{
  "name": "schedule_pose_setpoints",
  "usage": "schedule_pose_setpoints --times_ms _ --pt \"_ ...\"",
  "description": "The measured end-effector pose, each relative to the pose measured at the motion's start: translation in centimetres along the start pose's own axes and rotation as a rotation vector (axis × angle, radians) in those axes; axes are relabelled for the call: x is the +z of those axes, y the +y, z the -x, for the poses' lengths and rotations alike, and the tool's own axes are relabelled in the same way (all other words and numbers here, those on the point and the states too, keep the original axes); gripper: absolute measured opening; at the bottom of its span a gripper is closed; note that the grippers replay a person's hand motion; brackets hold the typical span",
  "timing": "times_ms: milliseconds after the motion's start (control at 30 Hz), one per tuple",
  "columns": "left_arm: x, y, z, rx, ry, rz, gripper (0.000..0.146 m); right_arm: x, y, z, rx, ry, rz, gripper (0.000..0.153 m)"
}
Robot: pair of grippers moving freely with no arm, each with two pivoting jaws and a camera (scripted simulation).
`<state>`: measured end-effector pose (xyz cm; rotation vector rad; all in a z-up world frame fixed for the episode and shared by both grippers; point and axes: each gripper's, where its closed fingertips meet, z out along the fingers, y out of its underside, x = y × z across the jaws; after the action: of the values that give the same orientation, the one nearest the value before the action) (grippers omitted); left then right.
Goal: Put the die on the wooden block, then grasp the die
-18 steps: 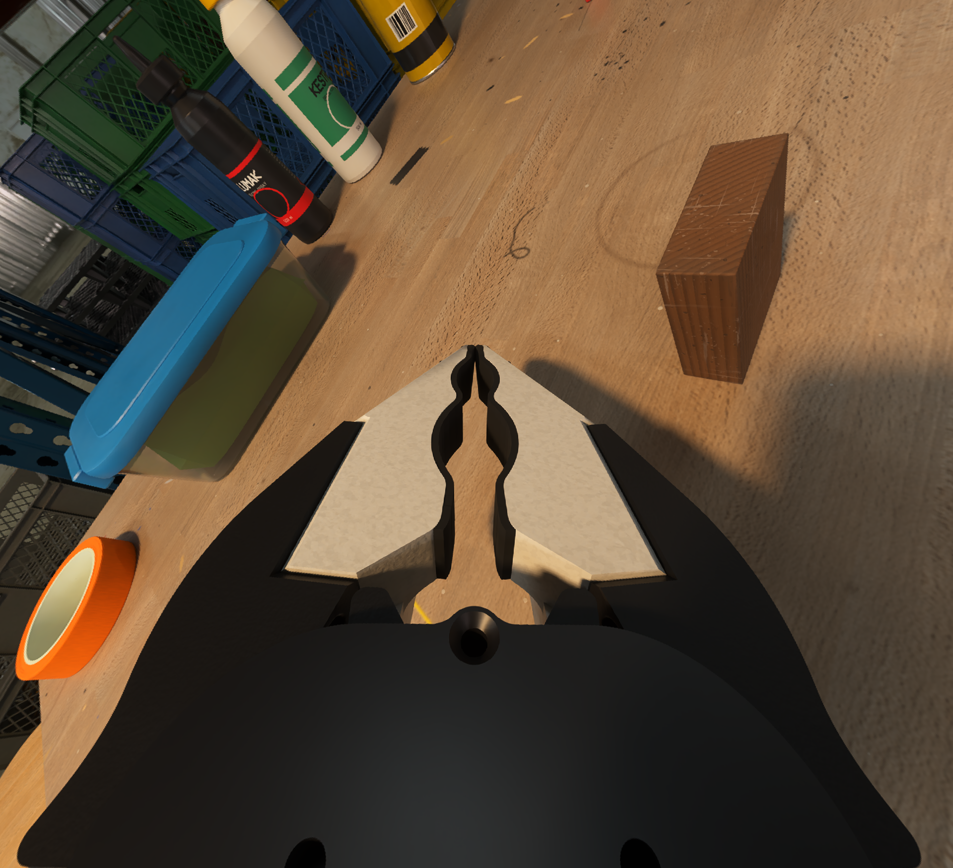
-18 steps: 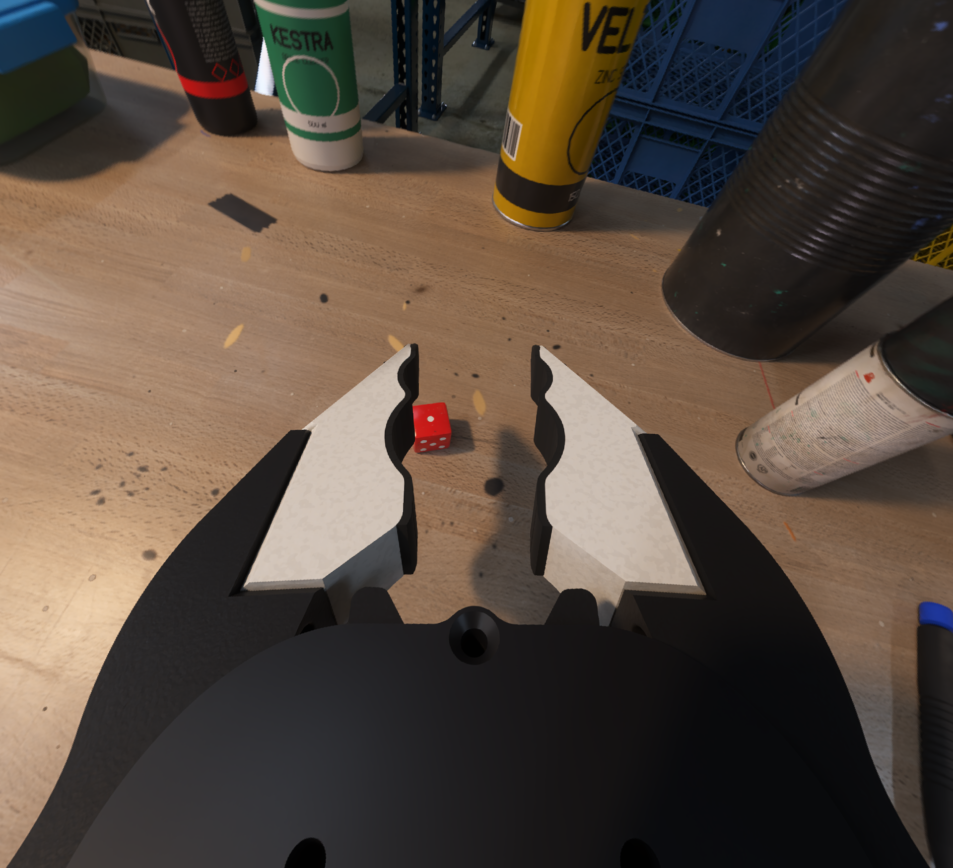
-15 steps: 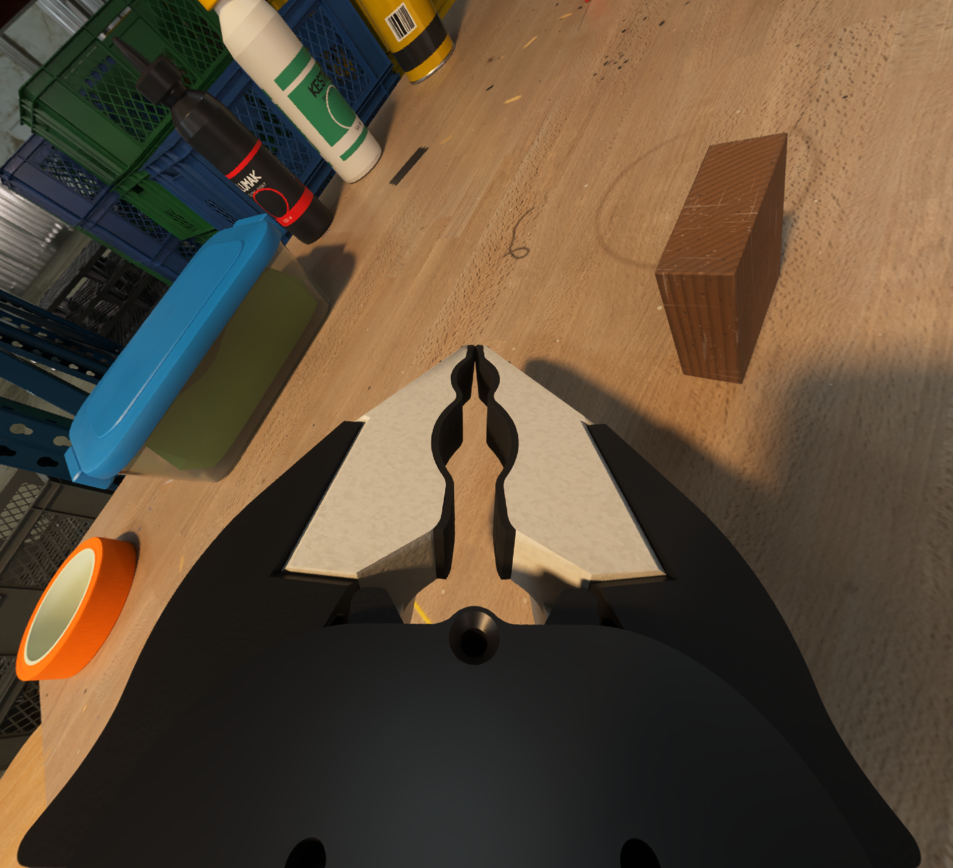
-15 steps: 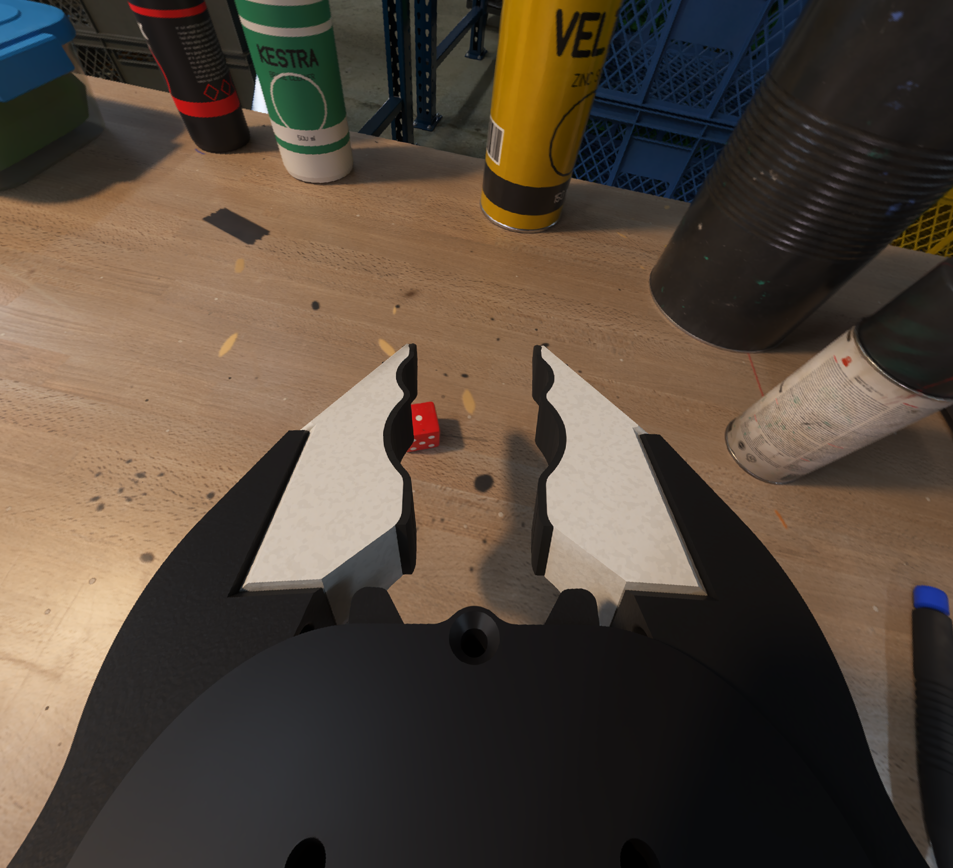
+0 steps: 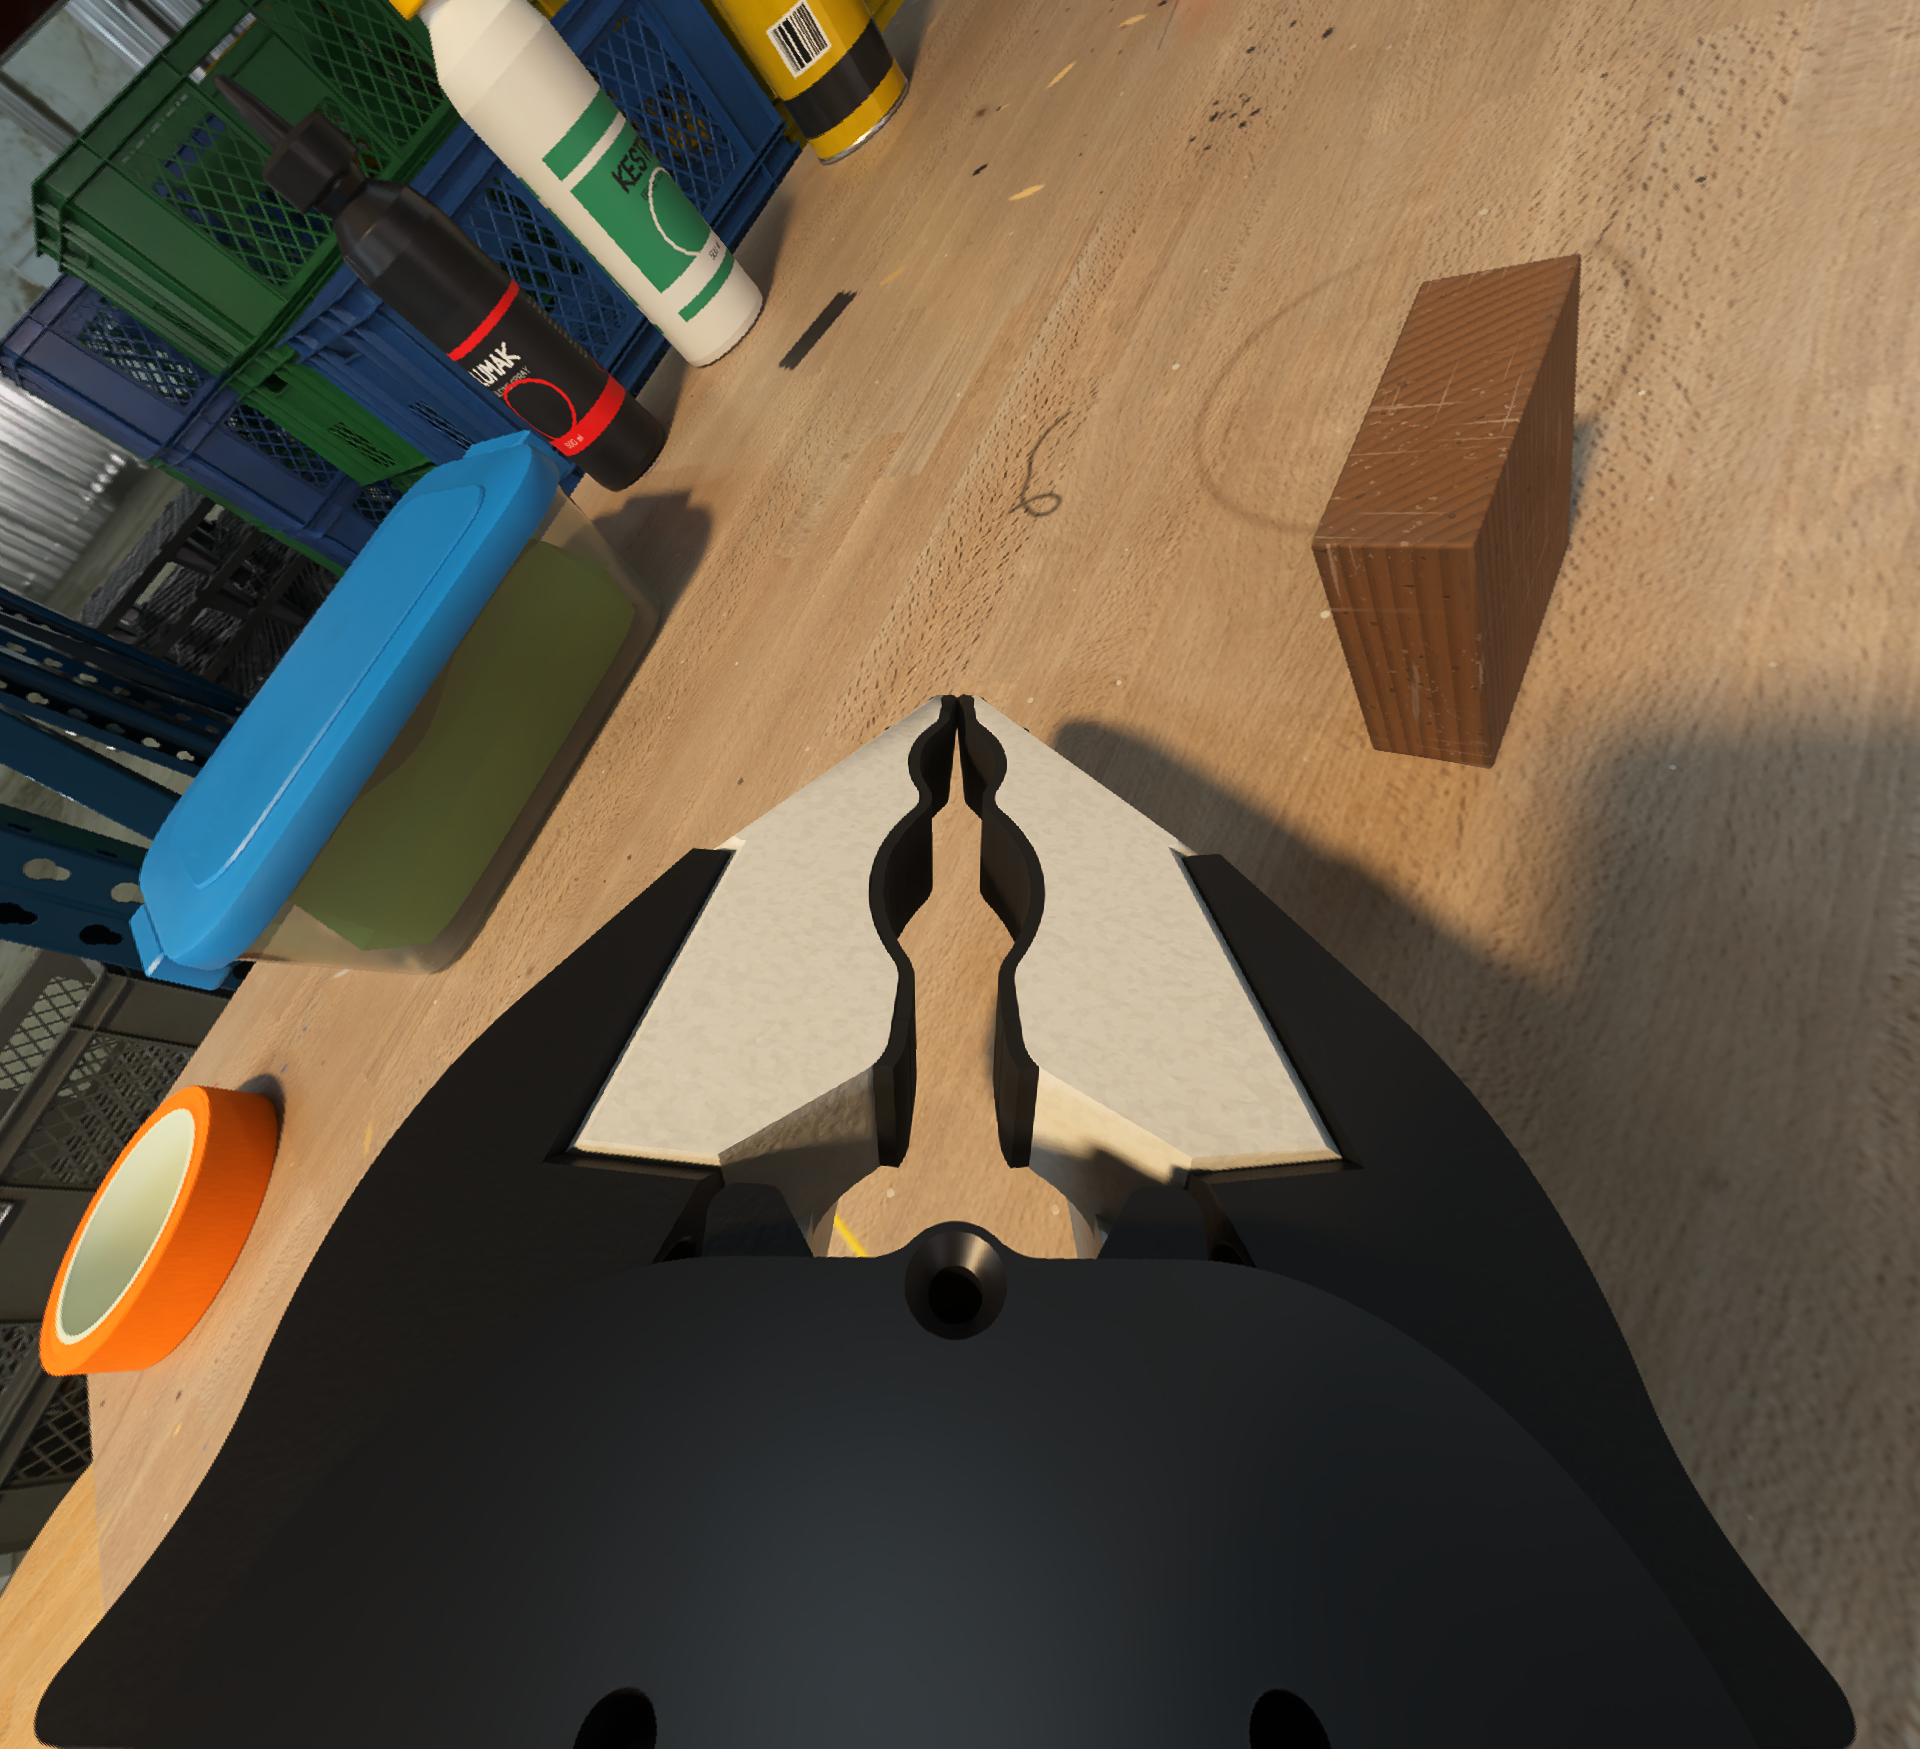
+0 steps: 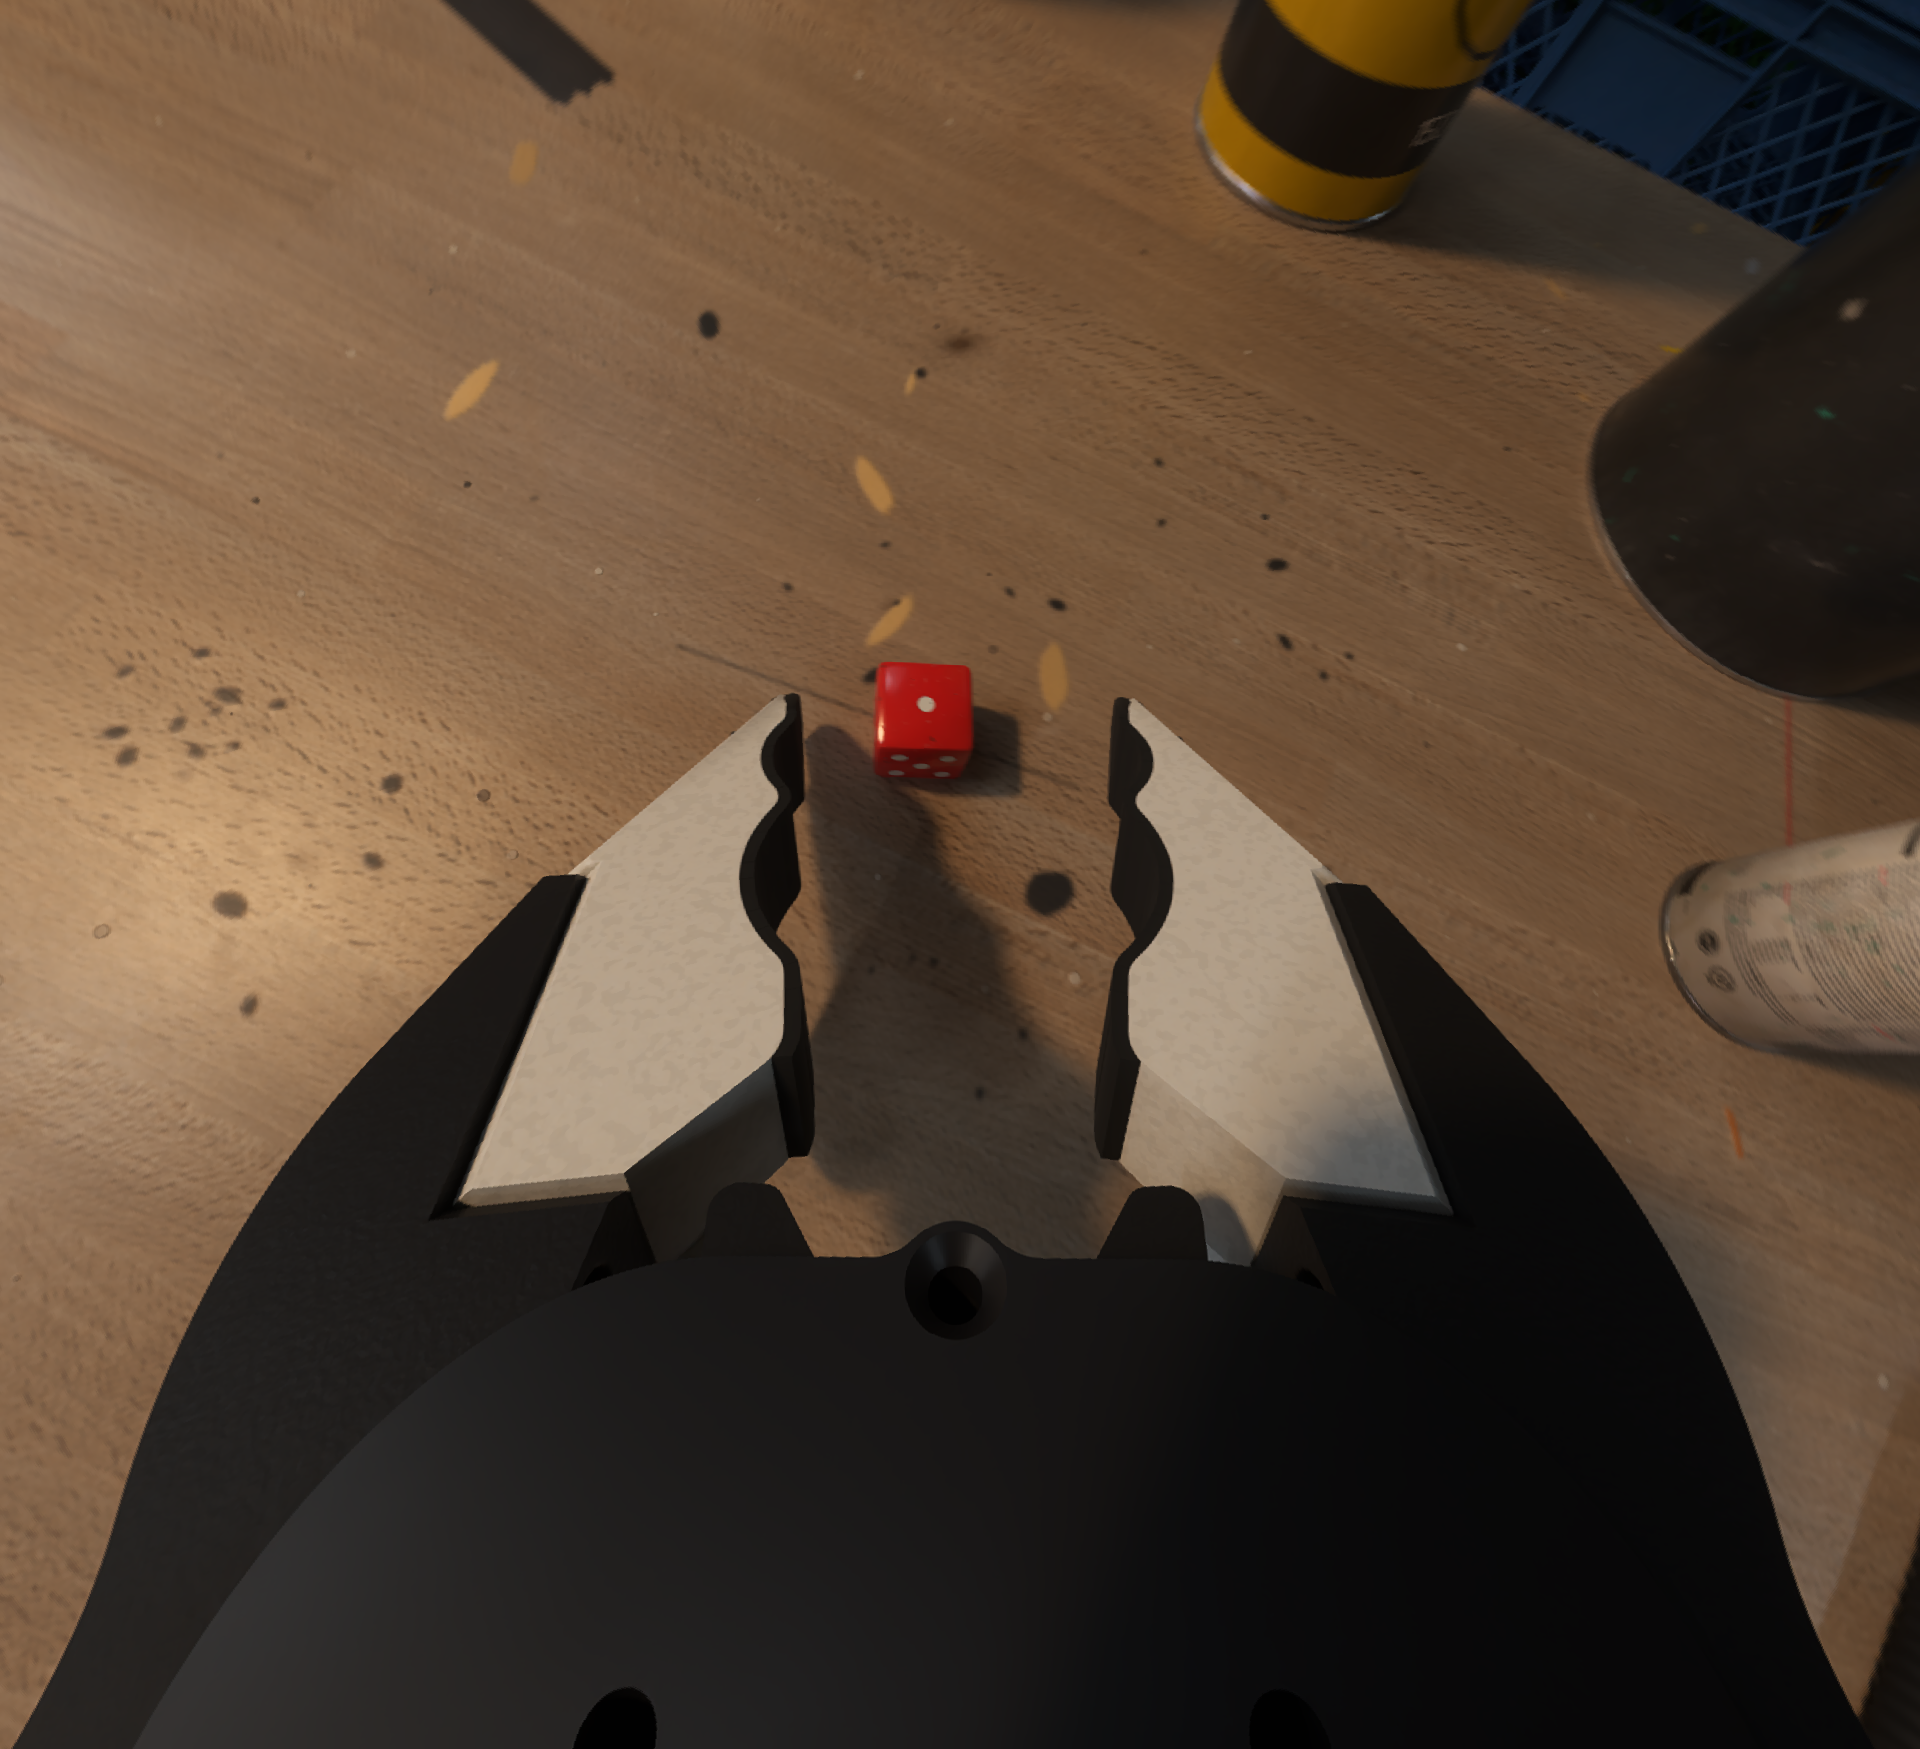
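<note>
Two fingers of the right hand-held gripper [image 6: 956, 712] stand wide apart with nothing between them, low over the counter [image 6: 312, 556]. Just beyond their tips, a little toward the left one, sits the red die [image 6: 923, 720], flat on the counter. To grip well, I judge the gripper should advance until the die lies between the pads, centred, then close squarely on two opposite faces. The left hand-held gripper [image 5: 956, 707] is closed on nothing; the wooden block [image 5: 1455, 515] lies well short of the die.
</note>
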<state>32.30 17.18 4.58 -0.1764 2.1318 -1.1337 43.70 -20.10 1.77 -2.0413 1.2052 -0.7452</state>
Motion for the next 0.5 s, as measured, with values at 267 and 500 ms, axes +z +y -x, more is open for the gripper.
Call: schedule_pose_setpoints --times_ms 267,500 --pt "0.0 0.0 -0.1 0.004 0.002 0.003 0.000 0.2 -0.1 1.3 -0.025 -0.051 0.013 0.019" --pt "0.0 0.1 -0.1 0.007 0.002 0.005 0.000 -0.4 -1.0 3.6 -0.057 -0.154 -0.033 0.019"
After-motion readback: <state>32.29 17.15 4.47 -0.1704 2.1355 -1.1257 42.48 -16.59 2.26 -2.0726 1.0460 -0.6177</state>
